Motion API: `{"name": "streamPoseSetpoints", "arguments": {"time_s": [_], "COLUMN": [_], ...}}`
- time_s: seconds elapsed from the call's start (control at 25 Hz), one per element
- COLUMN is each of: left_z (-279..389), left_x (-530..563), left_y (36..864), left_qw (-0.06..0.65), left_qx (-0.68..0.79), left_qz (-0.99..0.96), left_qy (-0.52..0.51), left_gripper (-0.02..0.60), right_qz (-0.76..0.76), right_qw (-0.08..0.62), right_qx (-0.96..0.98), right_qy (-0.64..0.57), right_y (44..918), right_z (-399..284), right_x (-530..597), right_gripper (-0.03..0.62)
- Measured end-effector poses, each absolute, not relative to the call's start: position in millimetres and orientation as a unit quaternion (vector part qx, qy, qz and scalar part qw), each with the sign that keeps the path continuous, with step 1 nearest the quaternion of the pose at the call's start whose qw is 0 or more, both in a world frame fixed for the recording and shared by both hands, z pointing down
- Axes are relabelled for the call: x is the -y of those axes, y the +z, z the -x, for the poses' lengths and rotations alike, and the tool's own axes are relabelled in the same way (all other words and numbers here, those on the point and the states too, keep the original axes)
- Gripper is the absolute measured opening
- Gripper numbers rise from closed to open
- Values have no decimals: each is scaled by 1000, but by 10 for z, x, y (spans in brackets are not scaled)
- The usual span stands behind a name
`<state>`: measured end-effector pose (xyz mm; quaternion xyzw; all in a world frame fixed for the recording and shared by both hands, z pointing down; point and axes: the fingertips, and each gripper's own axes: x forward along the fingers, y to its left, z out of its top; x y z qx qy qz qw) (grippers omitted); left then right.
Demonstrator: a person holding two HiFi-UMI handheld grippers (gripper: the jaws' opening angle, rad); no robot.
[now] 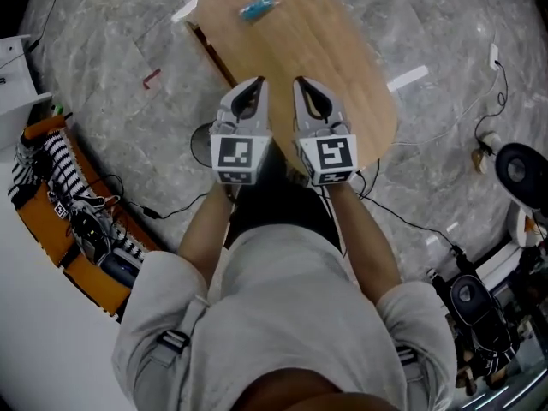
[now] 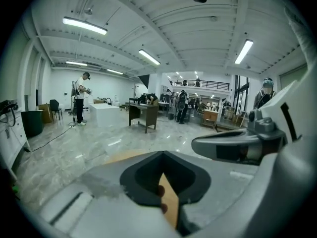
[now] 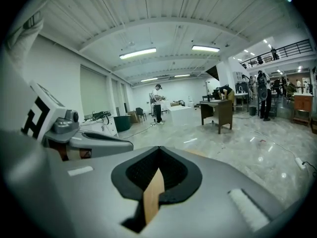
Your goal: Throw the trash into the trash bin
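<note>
We hold the left gripper [image 1: 254,85] and right gripper [image 1: 302,85] side by side over the table's [image 1: 342,75] near edge, each with jaws together and nothing between them. The trash [image 1: 259,7], a small blue scrap, lies at the far end. We judge it light, soft and crinkly; a pinch across its middle should do.

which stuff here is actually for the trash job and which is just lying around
For the job:
- blue scrap on the wooden table
- left tongs and right tongs, both shut, holding nothing

Just lying about:
- red bit on the floor
- white strip
- cables
- orange rack
</note>
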<state>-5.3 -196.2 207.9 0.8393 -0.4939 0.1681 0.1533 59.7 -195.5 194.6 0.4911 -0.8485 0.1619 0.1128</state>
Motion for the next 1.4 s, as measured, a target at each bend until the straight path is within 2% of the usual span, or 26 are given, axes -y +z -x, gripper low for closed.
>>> {"name": "streamPoseSetpoints", "arguments": {"time_s": [0.16, 0.36, 0.56, 0.88, 1.2, 1.32, 1.4], "left_z": [181, 264, 182, 274, 641, 687, 643], "left_x": [2348, 2828, 3284, 3684, 3893, 4002, 4063], "left_y": [2389, 2659, 3071, 3962, 4902, 5194, 5350], "left_qw": [181, 179, 206, 187, 152, 115, 116], "left_qx": [475, 453, 412, 384, 382, 361, 343], "left_qz": [-841, -846, -846, -831, -785, -773, -774], "left_qy": [187, 219, 267, 357, 464, 508, 518], "left_gripper": [18, 18, 18, 18, 18, 40, 48], "right_qz": [-482, -488, -490, -473, -428, -429, -428], "right_qw": [125, 145, 162, 169, 212, 212, 210], "right_qx": [849, 840, 831, 825, 833, 829, 828], "right_qy": [178, 187, 208, 261, 279, 291, 294], "right_y": [2171, 2391, 2699, 3514, 4282, 4409, 4504], "right_z": [-403, -426, -448, -253, -12, -58, -77], "right_x": [2408, 2748, 3033, 3572, 3658, 3612, 3635], "right_gripper": [8, 8, 8, 8, 8, 8, 8]}}
